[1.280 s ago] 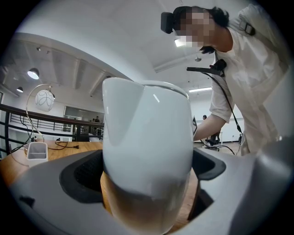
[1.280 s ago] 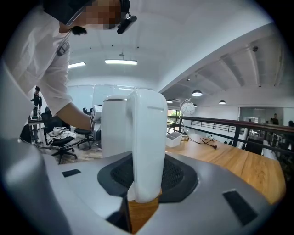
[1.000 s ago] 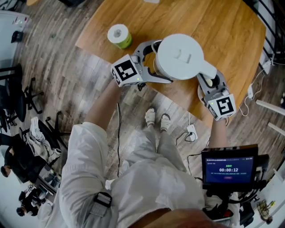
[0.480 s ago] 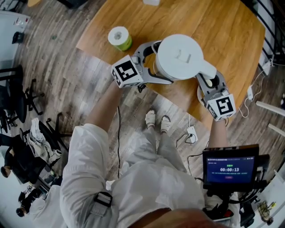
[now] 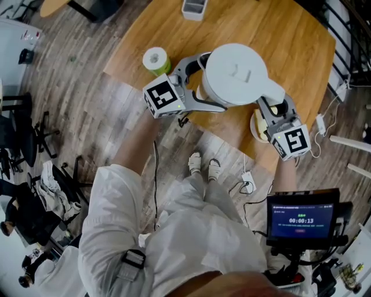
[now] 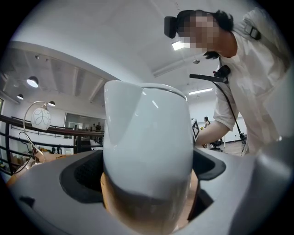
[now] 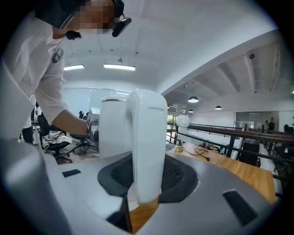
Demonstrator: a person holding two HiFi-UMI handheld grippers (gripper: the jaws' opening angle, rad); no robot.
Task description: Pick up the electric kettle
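Observation:
The white electric kettle (image 5: 235,72) hangs above the wooden table (image 5: 290,40), held from both sides. My left gripper (image 5: 200,81) is shut on its spout side; in the left gripper view the kettle body (image 6: 147,147) fills the gap between the jaws of the left gripper (image 6: 147,188). My right gripper (image 5: 272,108) is shut on the handle, and the right gripper view shows the handle (image 7: 147,142) clamped by the right gripper (image 7: 144,186). The round white kettle base (image 5: 255,126) lies on the table below the right gripper.
A green and white roll (image 5: 156,60) stands on the table to the left of the kettle, and a small grey tray (image 5: 194,8) sits at the far edge. White cables (image 5: 248,174) trail on the floor. A screen on a stand (image 5: 299,220) is at the lower right.
Both grippers have risen together with the kettle, which looks slightly larger from above. More of the round base now shows beneath the right gripper.

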